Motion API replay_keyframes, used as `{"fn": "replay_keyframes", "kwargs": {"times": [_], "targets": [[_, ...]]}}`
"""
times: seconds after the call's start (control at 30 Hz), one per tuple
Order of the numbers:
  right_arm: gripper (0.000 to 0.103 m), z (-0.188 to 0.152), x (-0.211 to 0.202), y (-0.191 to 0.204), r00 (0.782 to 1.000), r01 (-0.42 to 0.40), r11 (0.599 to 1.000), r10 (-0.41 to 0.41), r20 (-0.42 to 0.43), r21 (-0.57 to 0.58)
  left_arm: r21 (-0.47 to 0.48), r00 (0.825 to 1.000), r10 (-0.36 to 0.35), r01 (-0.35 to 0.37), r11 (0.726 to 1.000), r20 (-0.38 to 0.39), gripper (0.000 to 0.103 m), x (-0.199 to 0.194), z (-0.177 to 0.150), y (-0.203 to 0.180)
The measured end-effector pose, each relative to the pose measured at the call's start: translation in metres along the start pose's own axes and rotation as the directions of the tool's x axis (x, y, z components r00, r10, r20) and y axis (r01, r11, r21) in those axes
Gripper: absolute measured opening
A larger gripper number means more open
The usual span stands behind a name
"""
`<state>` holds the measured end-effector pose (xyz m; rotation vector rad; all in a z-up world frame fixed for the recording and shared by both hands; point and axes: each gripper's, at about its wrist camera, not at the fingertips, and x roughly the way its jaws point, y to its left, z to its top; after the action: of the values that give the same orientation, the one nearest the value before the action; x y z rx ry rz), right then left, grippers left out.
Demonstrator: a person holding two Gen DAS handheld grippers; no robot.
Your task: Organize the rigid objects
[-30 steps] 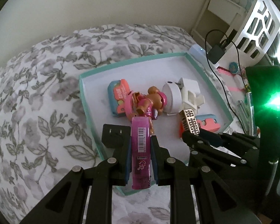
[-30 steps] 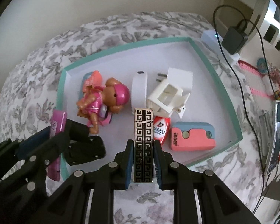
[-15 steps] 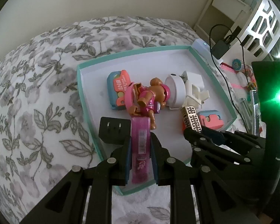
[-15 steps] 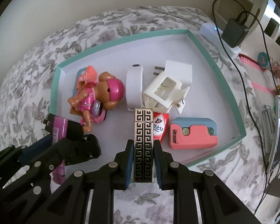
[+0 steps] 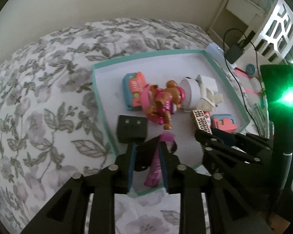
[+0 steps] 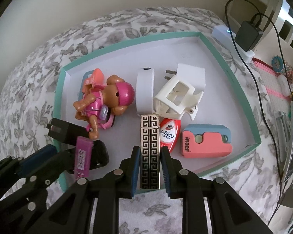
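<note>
A white tray with a teal rim (image 5: 146,55) (image 6: 127,41) lies on the bed. My left gripper (image 5: 146,146) (image 6: 74,152) hangs over its near left corner, jaws opening. A pink barcoded pack (image 5: 156,161) (image 6: 83,154) leans loose between them, with a gap at the left pad. My right gripper (image 6: 150,149) (image 5: 211,136) holds a gold-and-black patterned lighter (image 6: 149,148) (image 5: 201,120) over the near rim. Its jaws start opening, pads still at the lighter's sides. A black plug adapter (image 5: 131,128) (image 6: 66,130) sits beside the pack.
The tray also holds a pink toy dog (image 6: 105,101), a white round case (image 6: 145,89), a white hair claw (image 6: 175,99), a white charger (image 6: 191,74), a red bottle (image 6: 169,134) and a pink-blue dispenser (image 6: 205,142). Floral bedding (image 5: 48,107) surrounds it. A cabled power strip (image 6: 224,37) lies right.
The left jaws have parted and the pink pack, gripped upright before, now leans loose between them. The right gripper still has the lighter in the same spot.
</note>
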<state>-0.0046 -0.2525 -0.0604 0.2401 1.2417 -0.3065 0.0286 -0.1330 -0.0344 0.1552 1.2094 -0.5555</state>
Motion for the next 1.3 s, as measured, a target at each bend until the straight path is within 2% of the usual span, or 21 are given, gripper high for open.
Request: {"fn": "replay_keyframes", "kwargs": {"times": [0.07, 0.23, 0.33, 0.4, 0.5, 0.53, 0.57, 0.67, 0.73, 0.8, 0.83, 0.93, 1.0, 1.1, 1.3], "targets": [[0.025, 0.0, -0.001, 0.002, 1.0, 0.003, 1.0, -0.003, 0.005, -0.012, -0.029, 1.0, 0.016, -0.015, 0.999, 0.011, 0.034, -0.004, 0.001, 0.008], [0.025, 0.001, 0.0, 0.006, 1.0, 0.019, 0.999, -0.018, 0.011, -0.036, -0.112, 0.997, 0.065, -0.061, 0.992, 0.032, 0.04, -0.012, 0.003, 0.032], [0.031, 0.001, -0.002, 0.007, 0.999, 0.025, 0.999, -0.024, 0.029, -0.041, -0.15, 0.992, 0.121, -0.116, 0.982, 0.026, 0.059, -0.011, -0.001, 0.045], [0.043, -0.001, -0.005, 0.008, 0.999, 0.032, 0.998, -0.03, 0.043, -0.045, -0.171, 0.99, 0.142, -0.138, 0.976, 0.016, 0.061, -0.009, -0.005, 0.052], [0.047, -0.002, -0.007, 0.01, 0.998, 0.036, 0.998, -0.034, 0.052, -0.048, -0.203, 0.985, 0.171, -0.165, 0.965, 0.009, 0.069, -0.008, -0.01, 0.061], [0.048, -0.002, -0.008, 0.011, 0.998, 0.034, 0.998, -0.031, 0.055, -0.048, -0.21, 0.983, 0.182, -0.176, 0.962, 0.009, 0.081, -0.008, -0.011, 0.063], [0.051, -0.003, -0.009, 0.012, 0.998, 0.03, 0.998, -0.027, 0.059, -0.049, -0.213, 0.982, 0.188, -0.182, 0.96, 0.011, 0.087, -0.008, -0.013, 0.065], [0.065, -0.006, -0.013, 0.016, 0.997, 0.025, 0.998, -0.021, 0.076, -0.056, -0.221, 0.982, 0.19, -0.181, 0.958, 0.021, 0.088, -0.01, -0.017, 0.07], [0.066, -0.008, -0.015, 0.019, 0.996, 0.028, 0.998, -0.022, 0.088, -0.062, -0.224, 0.981, 0.194, -0.184, 0.957, 0.026, 0.091, -0.012, -0.019, 0.072], [0.077, -0.009, -0.018, 0.021, 0.995, 0.037, 0.997, -0.03, 0.1, -0.066, -0.228, 0.976, 0.213, -0.2, 0.953, 0.034, 0.099, -0.015, -0.021, 0.074], [0.078, -0.01, -0.018, 0.022, 0.994, 0.042, 0.997, -0.035, 0.105, -0.067, -0.231, 0.975, 0.221, -0.207, 0.951, 0.036, 0.101, -0.016, -0.022, 0.075], [0.085, -0.012, -0.02, 0.023, 0.993, 0.039, 0.997, -0.031, 0.112, -0.07, -0.244, 0.973, 0.228, -0.211, 0.946, 0.042, 0.101, -0.02, -0.026, 0.079], [0.098, -0.013, -0.021, 0.023, 0.993, 0.036, 0.997, -0.028, 0.117, -0.068, -0.248, 0.972, 0.23, -0.213, 0.945, 0.042, 0.101, -0.022, -0.027, 0.081], [0.103, -0.014, -0.024, 0.023, 0.992, 0.025, 0.998, -0.017, 0.126, -0.063, -0.246, 0.97, 0.237, -0.219, 0.944, 0.048, 0.101, -0.026, -0.03, 0.082], [0.103, -0.017, -0.03, 0.024, 0.989, 0.014, 0.998, -0.005, 0.145, -0.059, -0.25, 0.967, 0.249, -0.227, 0.941, 0.059, 0.101, -0.035, -0.035, 0.087]]}}
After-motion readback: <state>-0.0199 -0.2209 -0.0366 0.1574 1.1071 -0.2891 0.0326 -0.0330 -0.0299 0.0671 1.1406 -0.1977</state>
